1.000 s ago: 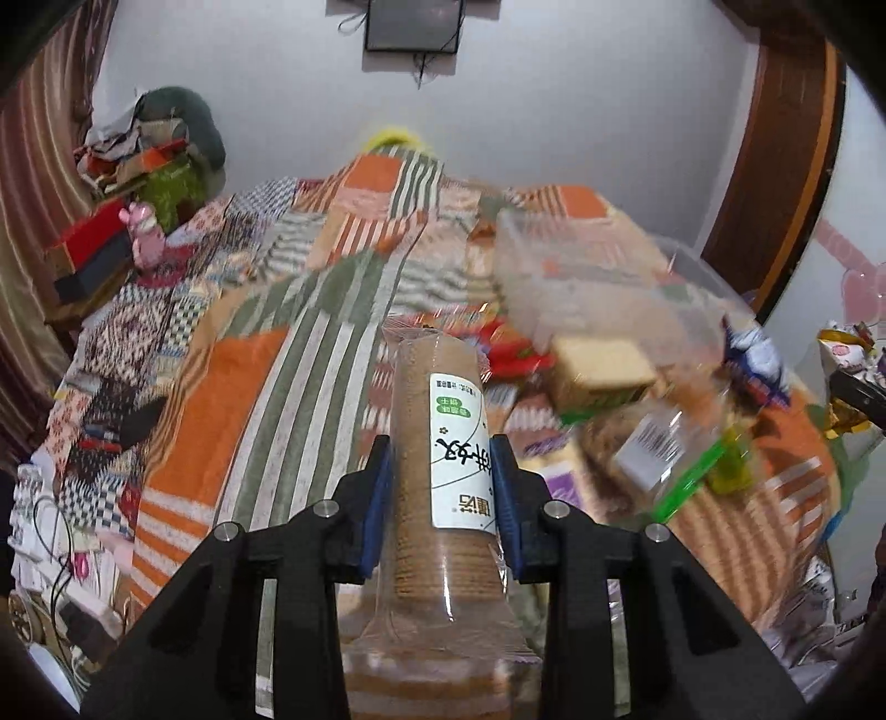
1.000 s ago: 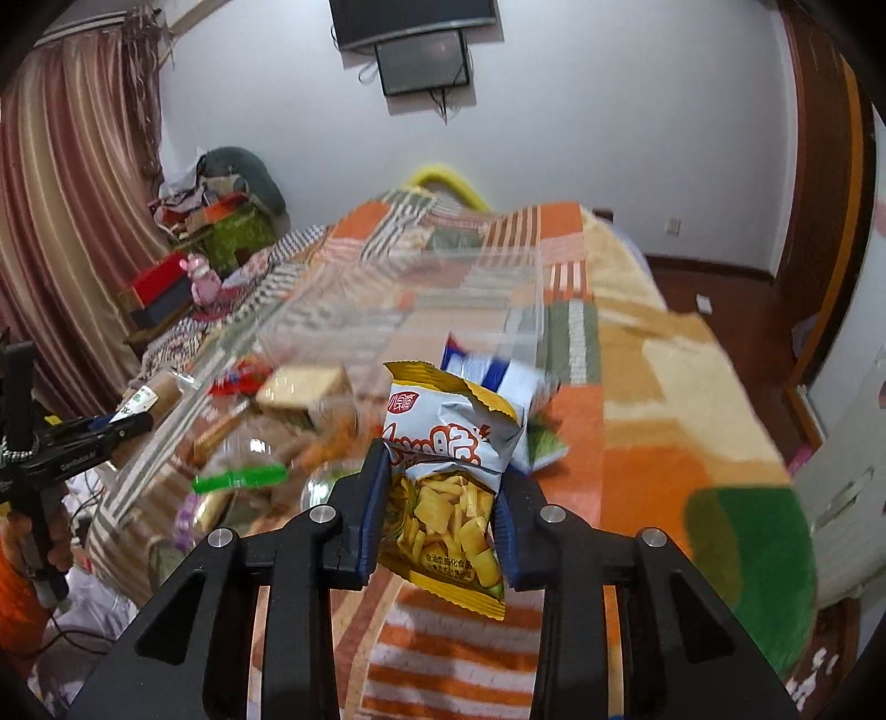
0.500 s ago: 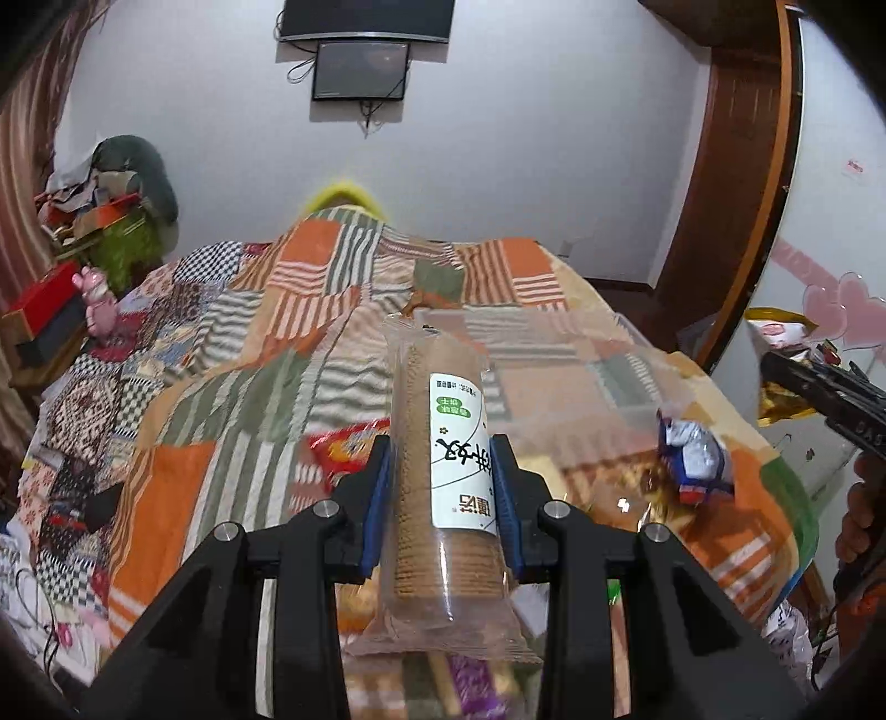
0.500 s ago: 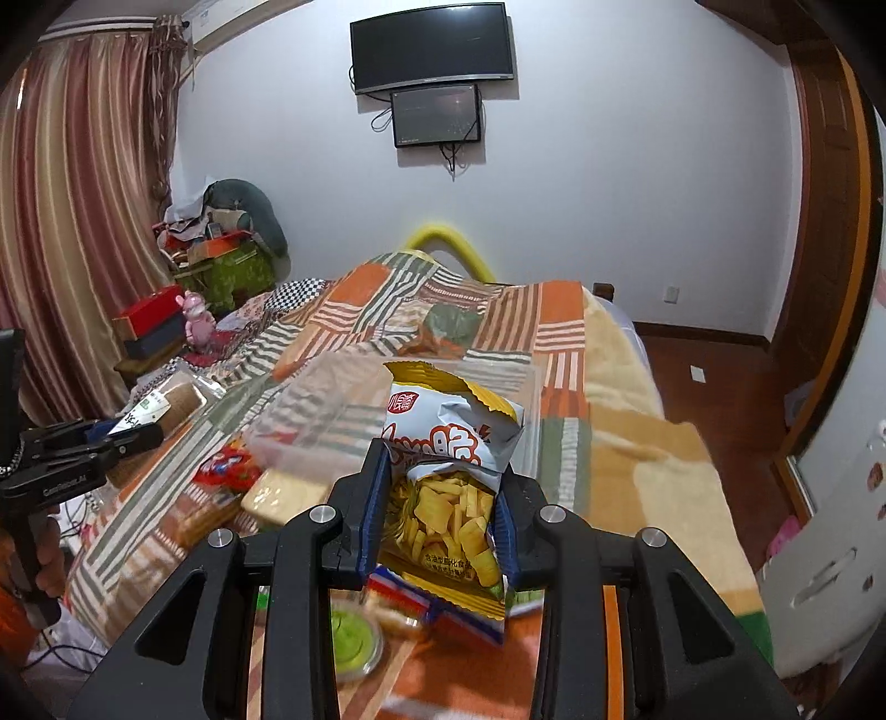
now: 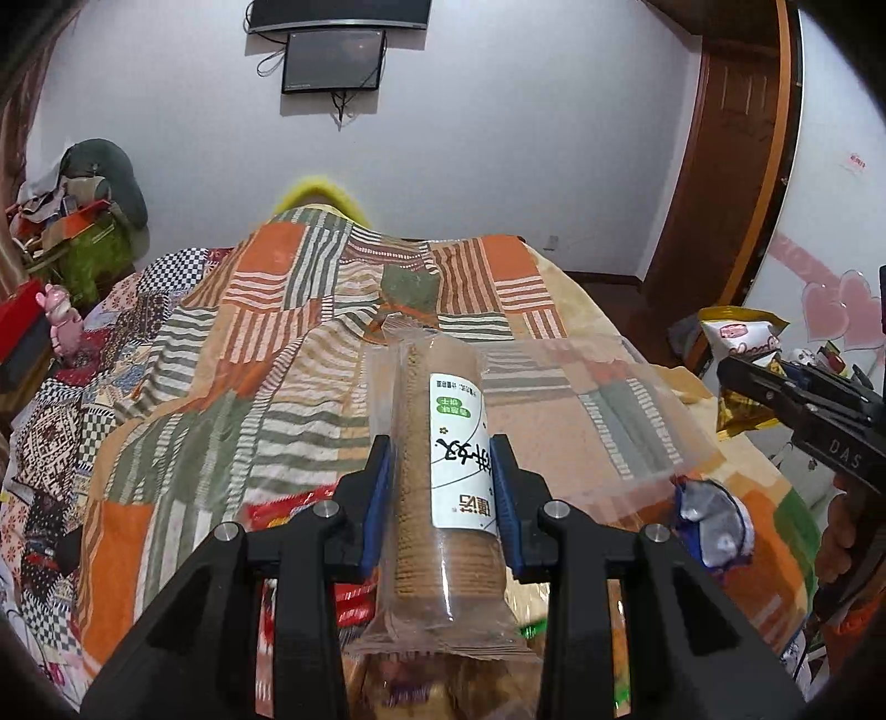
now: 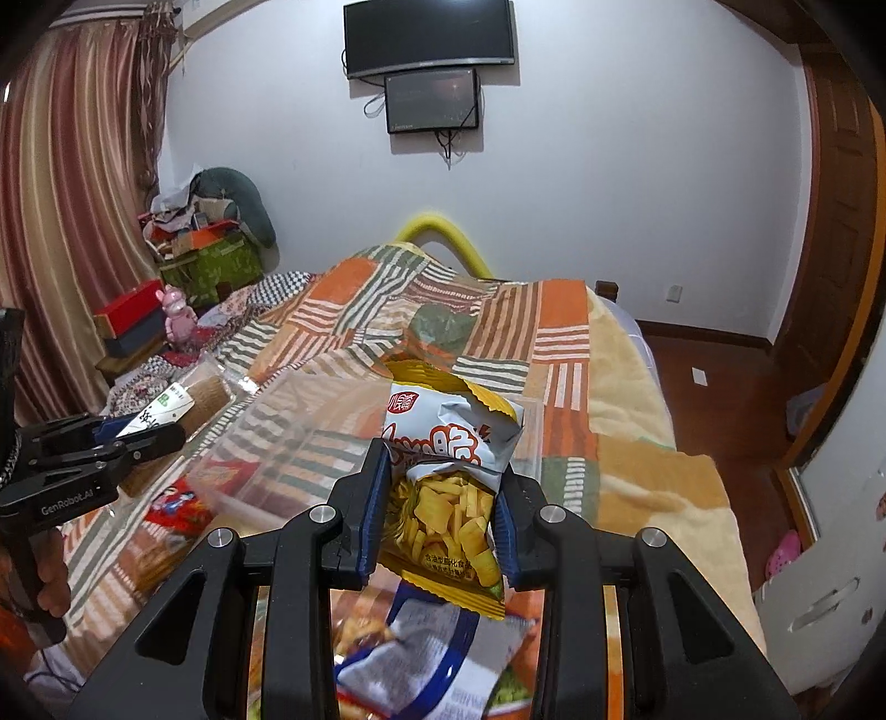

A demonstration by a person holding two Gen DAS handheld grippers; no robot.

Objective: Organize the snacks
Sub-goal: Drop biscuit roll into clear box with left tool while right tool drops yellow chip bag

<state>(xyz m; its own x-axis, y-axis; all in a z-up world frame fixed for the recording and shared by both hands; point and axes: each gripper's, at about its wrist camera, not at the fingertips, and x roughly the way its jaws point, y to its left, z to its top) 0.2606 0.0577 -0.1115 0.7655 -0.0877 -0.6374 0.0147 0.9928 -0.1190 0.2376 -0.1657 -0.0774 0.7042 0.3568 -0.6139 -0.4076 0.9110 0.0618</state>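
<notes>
A clear-wrapped roll of round brown biscuits (image 5: 443,471) is clamped between the blue pads of the left gripper (image 5: 443,487), both pads pressed flat against its sides. The roll runs lengthwise away from the camera, its white label facing up. In the right wrist view the same roll (image 6: 183,407) is seen at 9 o'clock, gripped by the left gripper (image 6: 135,435) above the edge of the bed.

A yellow and white chip bag (image 6: 446,476) is held tight by the right gripper (image 6: 443,498), the bag's crimped top pointing toward 12 o'clock and its printed chips showing between the pads. In the left wrist view this bag (image 5: 739,354) appears at 3 o'clock, with the right gripper (image 5: 775,393) closed on it.

Both snacks are held above a bed covered by an orange, green and white striped patchwork quilt (image 5: 266,354). A clear plastic bin (image 6: 310,437) sits on the quilt, ahead of both grippers. A red snack packet (image 6: 177,507) lies at 8 o'clock in the right wrist view, just beside the bin, and a blue and silver packet (image 6: 421,648) lies at 6 o'clock under the right gripper. On the far wall at 12 o'clock a dark television (image 6: 429,33) is mounted, with a smaller screen (image 6: 432,99) directly below it.
</notes>
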